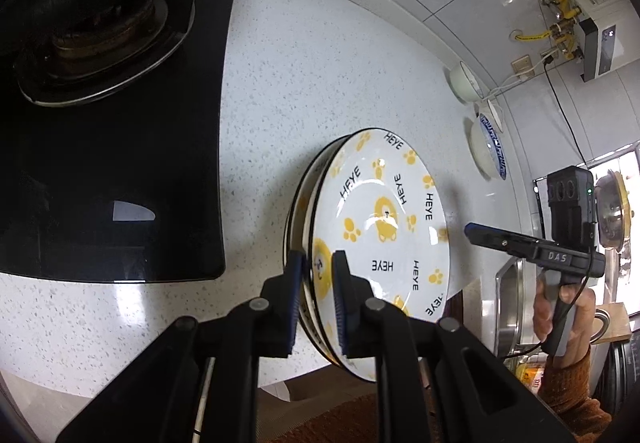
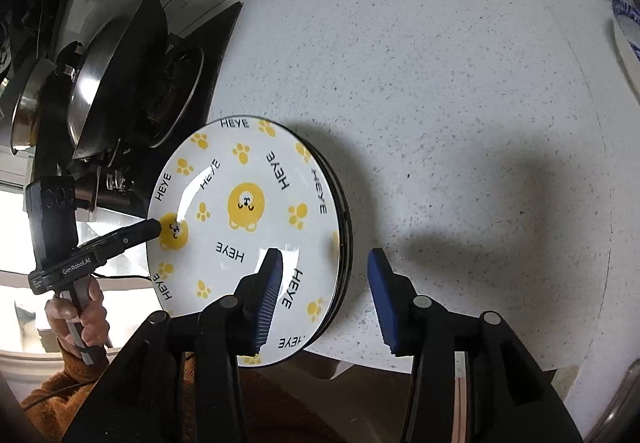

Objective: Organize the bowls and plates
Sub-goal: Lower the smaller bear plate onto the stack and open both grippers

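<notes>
Plates with yellow paw prints and "HEYE" lettering sit in a stack on the speckled white surface, near its front edge. At least 2 dark-rimmed plates show beneath the top plate; an exact count cannot be told.

The left gripper has its jaws narrow, clamped over the rim of the top plate on the side nearest the stove: 1 blue pad lies on the plate's upper face, over a yellow bear print, and the other is tucked under its rim. In the right wrist view its tip meets that same bear print at the plate's edge.

The right gripper has its jaws wide. Its left pad is over the face of the top plate and its right pad stands outside the stack, over bare surface, so the near rim lies between them, untouched as far as can be seen.

A black glass stove with a burner lies beside the stack, and a dark wok rests on it. Farther along the surface stand a white bowl and a blue-patterned bowl, well apart from the stack.
</notes>
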`<control>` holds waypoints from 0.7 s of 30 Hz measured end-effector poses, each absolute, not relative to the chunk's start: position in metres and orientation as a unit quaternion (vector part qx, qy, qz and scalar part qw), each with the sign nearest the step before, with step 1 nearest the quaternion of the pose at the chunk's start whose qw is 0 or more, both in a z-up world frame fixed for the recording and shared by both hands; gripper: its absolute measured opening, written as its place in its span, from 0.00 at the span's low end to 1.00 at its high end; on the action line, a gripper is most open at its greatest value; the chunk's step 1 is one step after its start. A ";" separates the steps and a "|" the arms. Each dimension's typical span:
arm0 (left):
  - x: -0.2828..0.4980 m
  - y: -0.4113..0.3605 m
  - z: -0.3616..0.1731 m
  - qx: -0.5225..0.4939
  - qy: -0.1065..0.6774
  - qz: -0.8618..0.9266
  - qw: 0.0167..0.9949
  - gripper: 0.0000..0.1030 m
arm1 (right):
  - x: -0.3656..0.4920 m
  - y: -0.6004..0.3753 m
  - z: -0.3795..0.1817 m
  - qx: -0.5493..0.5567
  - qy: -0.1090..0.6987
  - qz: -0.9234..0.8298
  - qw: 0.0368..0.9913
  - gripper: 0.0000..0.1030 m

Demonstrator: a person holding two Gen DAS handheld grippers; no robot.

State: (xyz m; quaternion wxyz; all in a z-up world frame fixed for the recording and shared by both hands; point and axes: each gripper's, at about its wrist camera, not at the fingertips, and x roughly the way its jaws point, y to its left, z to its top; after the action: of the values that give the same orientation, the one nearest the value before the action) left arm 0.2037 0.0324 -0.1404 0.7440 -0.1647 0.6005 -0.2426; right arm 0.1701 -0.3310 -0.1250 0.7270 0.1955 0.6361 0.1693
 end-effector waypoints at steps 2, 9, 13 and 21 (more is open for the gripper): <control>0.202 0.030 -0.140 -0.158 0.600 -0.240 0.747 0.14 | 0.167 -0.334 -0.121 0.190 0.630 0.165 0.735 0.39; 0.193 0.017 -0.133 -0.122 0.586 -0.229 0.767 0.23 | 0.157 -0.344 -0.109 0.183 0.599 0.167 0.761 0.48; 0.191 0.019 -0.127 -0.107 0.577 -0.203 0.784 0.24 | 0.155 -0.352 -0.107 0.184 0.594 0.167 0.765 0.48; 0.183 0.031 -0.094 -0.148 0.515 -0.187 0.823 0.24 | 0.152 -0.381 -0.091 0.190 0.562 0.159 0.789 0.49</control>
State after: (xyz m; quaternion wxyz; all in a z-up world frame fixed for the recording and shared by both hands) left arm 0.1830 0.0310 -0.0940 0.8233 -0.1481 0.5153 -0.1867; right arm 0.1517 -0.3810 -0.0909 0.7888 0.1903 0.5624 0.1591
